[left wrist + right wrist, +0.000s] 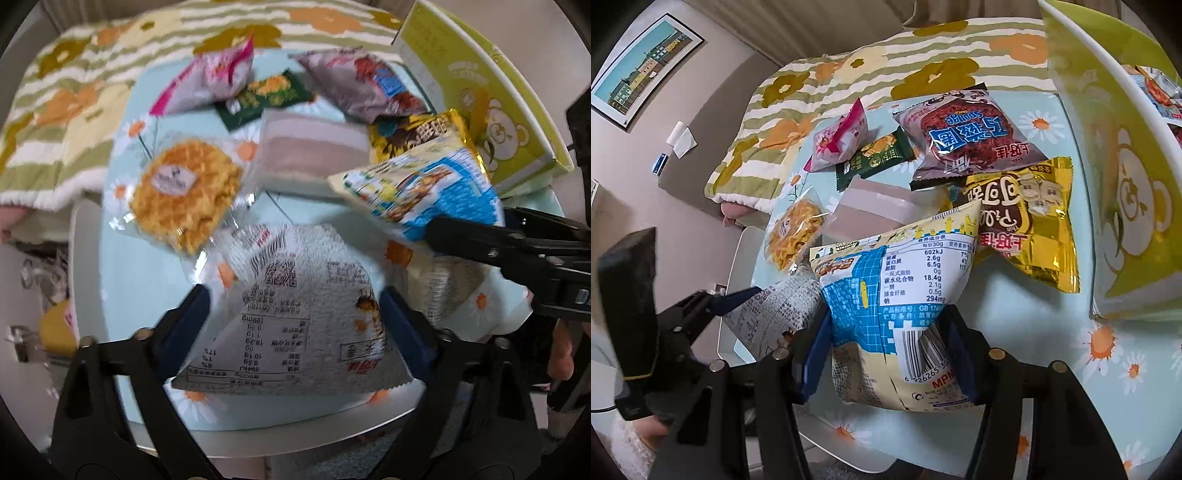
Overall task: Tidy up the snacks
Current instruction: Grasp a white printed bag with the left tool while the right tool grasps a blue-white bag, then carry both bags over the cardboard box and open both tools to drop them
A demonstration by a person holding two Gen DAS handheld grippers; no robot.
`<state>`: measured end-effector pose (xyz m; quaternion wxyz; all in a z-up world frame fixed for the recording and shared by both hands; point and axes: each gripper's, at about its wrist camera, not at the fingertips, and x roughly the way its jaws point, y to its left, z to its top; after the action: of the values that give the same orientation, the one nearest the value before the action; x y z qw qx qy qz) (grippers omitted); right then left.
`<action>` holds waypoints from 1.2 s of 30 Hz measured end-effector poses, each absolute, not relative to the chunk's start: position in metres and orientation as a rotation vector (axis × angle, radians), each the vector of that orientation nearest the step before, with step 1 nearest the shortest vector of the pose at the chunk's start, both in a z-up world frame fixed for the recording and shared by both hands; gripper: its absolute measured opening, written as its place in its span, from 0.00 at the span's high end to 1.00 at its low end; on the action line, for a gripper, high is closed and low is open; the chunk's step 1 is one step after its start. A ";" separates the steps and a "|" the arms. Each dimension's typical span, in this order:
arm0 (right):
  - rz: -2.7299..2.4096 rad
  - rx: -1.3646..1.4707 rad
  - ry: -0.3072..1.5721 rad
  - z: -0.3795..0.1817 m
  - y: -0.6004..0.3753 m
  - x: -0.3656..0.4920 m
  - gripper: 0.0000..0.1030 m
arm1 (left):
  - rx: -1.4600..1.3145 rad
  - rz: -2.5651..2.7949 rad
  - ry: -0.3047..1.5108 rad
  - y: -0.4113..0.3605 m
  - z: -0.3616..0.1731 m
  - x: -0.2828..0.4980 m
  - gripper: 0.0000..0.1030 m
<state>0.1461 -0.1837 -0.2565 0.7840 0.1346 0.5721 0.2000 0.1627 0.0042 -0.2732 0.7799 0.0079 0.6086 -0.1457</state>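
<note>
My left gripper (295, 314) is shut on a silver-white snack bag (295, 295), held above the table's near edge; this bag also shows in the right wrist view (775, 314). My right gripper (886, 350) is shut on a blue-and-cream snack bag (897, 295), which also shows in the left wrist view (424, 188). On the table lie a waffle pack (184, 192), a pink bag (842, 140), a green bar (875, 155), a brown sponge-cake bag (964, 136), a yellow bag (1027, 218) and a pale layered cake pack (310, 151).
A yellow-green box (1126, 177) with a bear print stands open at the right, with snacks inside. The table wears a light-blue daisy cloth (1034, 314). A flowered blanket (849, 74) lies on the bed behind. The table's white edge (295, 432) is near me.
</note>
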 end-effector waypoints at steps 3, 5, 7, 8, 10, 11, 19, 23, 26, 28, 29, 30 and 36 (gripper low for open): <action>0.429 0.290 1.236 -0.256 -0.187 0.145 0.47 | -0.022 -0.311 1.328 0.009 -0.277 0.162 0.23; 0.428 0.292 1.237 -0.256 -0.188 0.143 0.47 | -0.041 -0.311 1.335 0.012 -0.279 0.161 0.25; 0.428 0.295 1.237 -0.256 -0.187 0.142 0.47 | -0.049 -0.315 1.342 0.014 -0.280 0.160 0.29; 0.428 0.295 1.237 -0.256 -0.187 0.142 0.47 | -0.063 -0.318 1.343 0.016 -0.280 0.160 0.30; 0.429 0.298 1.235 -0.255 -0.185 0.141 0.47 | -0.085 -0.324 1.340 0.019 -0.279 0.159 0.32; 0.430 0.298 1.233 -0.254 -0.184 0.140 0.47 | -0.094 -0.327 1.339 0.021 -0.278 0.158 0.33; 0.421 0.289 1.192 -0.237 -0.181 0.136 0.47 | -0.168 -0.363 1.325 0.032 -0.261 0.152 0.35; 0.403 0.288 1.158 -0.221 -0.183 0.132 0.47 | -0.174 -0.394 1.295 0.027 -0.242 0.147 0.35; 0.382 0.290 1.125 -0.208 -0.187 0.127 0.47 | -0.176 -0.424 1.258 0.024 -0.224 0.144 0.35; 0.368 0.289 1.104 -0.198 -0.191 0.124 0.47 | -0.175 -0.443 1.232 0.023 -0.214 0.146 0.35; 0.354 0.286 1.087 -0.191 -0.194 0.122 0.47 | -0.175 -0.458 1.216 0.021 -0.207 0.146 0.35; 0.345 0.285 1.077 -0.186 -0.197 0.120 0.47 | -0.173 -0.466 1.202 0.020 -0.201 0.146 0.35; 0.293 0.295 0.975 -0.146 -0.230 0.120 0.47 | -0.156 -0.498 1.093 0.003 -0.157 0.157 0.35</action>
<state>0.1197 -0.2303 -0.1455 0.8629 0.1409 0.4648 0.1397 0.1567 0.0034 -0.1567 0.8222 -0.0735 0.5135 -0.2341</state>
